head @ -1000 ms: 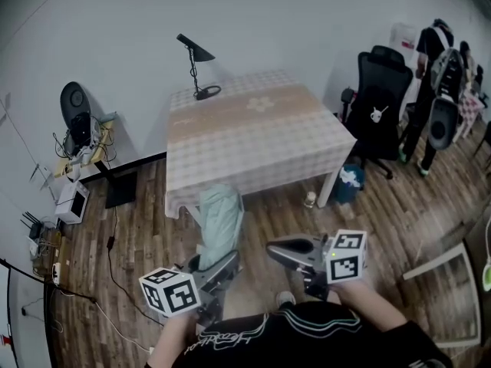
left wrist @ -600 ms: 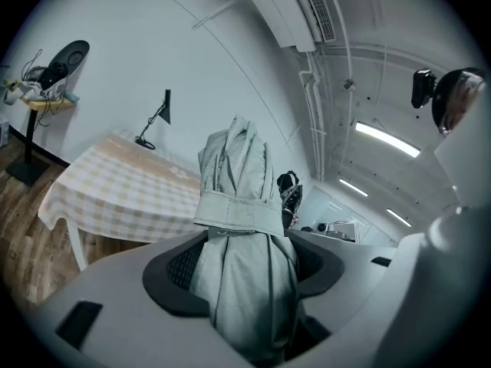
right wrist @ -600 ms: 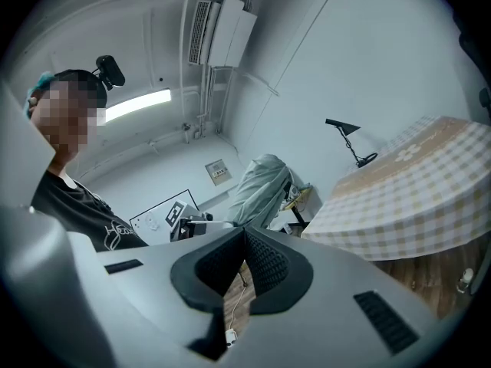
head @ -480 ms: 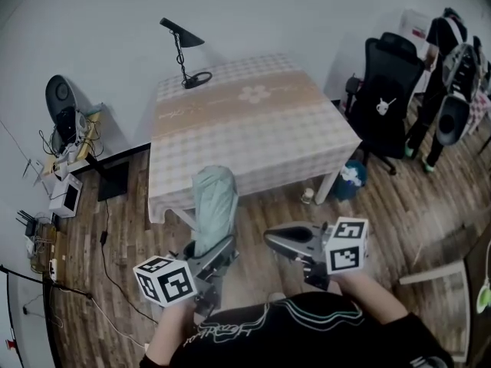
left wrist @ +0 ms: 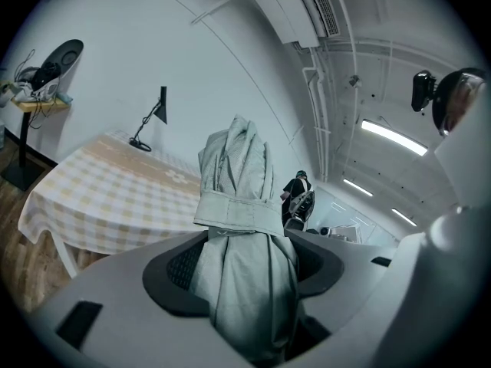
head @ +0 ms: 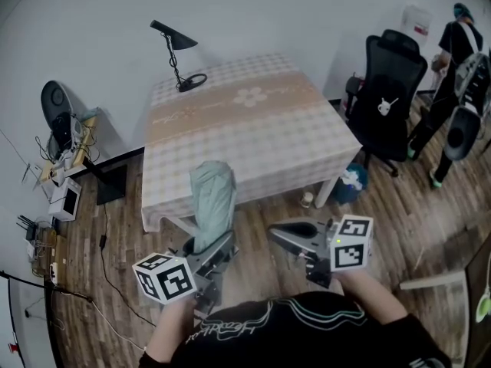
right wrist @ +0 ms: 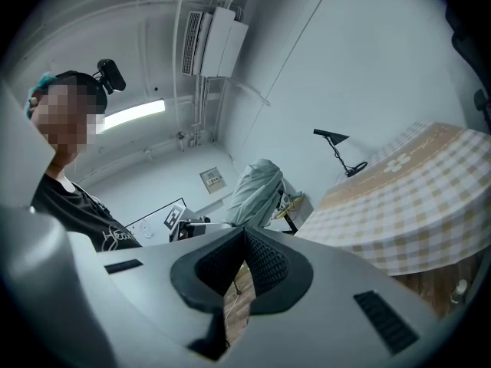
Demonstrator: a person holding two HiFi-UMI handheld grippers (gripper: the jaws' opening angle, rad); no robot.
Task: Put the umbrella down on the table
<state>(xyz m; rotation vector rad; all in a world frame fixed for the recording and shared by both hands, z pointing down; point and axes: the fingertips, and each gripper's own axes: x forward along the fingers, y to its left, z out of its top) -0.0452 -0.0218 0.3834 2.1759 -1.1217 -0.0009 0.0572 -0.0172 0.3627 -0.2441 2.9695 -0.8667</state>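
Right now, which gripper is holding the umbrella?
The left gripper: its jaws clamp the folded pale-green umbrella. The right gripper is shut on nothing.

A black desk lamp (head: 175,56) stands at the far left corner of the table (head: 253,129), and a black office chair (head: 391,90) sits off its right side, a person (head: 460,67) standing beyond. On the wood floor (head: 115,267), a blue bin (head: 350,182) and a small bottle (head: 308,199) sit by the table's near right leg.
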